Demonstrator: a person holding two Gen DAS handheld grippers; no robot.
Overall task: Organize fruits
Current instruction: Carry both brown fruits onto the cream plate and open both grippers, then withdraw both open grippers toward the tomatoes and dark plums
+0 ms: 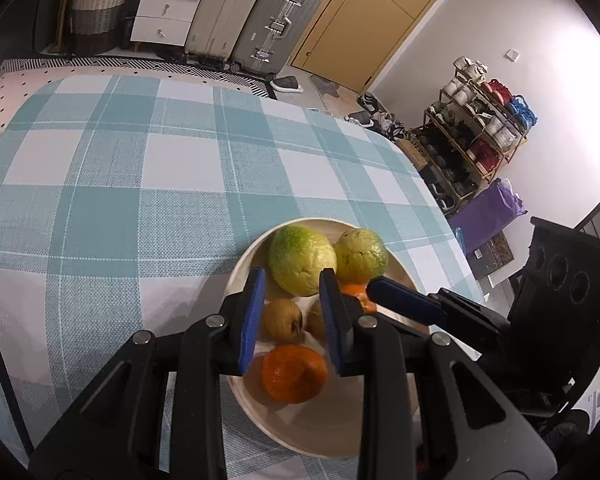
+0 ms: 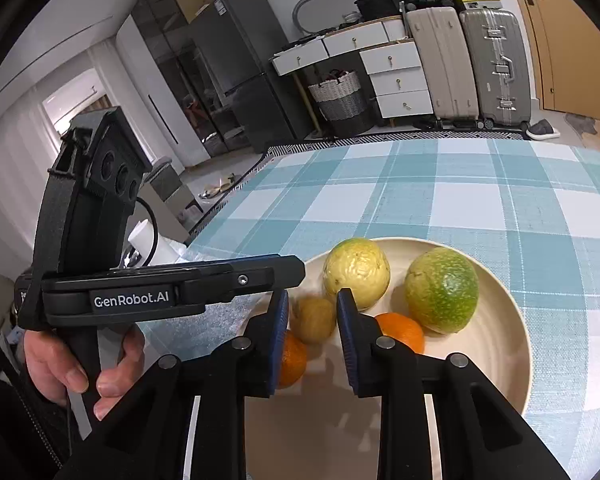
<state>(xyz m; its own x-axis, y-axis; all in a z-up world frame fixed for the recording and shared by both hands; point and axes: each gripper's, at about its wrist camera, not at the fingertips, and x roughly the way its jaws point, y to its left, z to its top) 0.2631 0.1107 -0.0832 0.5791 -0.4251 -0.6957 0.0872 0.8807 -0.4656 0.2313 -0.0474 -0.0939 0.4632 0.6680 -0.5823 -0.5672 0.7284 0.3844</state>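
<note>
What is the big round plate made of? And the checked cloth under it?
The round cream plate looks like glazed ceramic, perhaps melamine: smooth, with a soft sheen and thick rim. The blue-and-white checked tablecloth looks like woven fabric, since a fine matte weave texture shows across its squares.

The checked desk point(image 1: 140, 184) beyond the bowl point(image 1: 240, 272) lies open; inside the bowl, fruit point(image 1: 302, 260) crowds both tools.

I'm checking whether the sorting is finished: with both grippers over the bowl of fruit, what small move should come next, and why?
Probably lift both away. Every fruit in view lies in the bowl, with bare cloth around it. The left gripper and right gripper hang over it with nothing between their fingers, the right poised above a kiwi.
</note>
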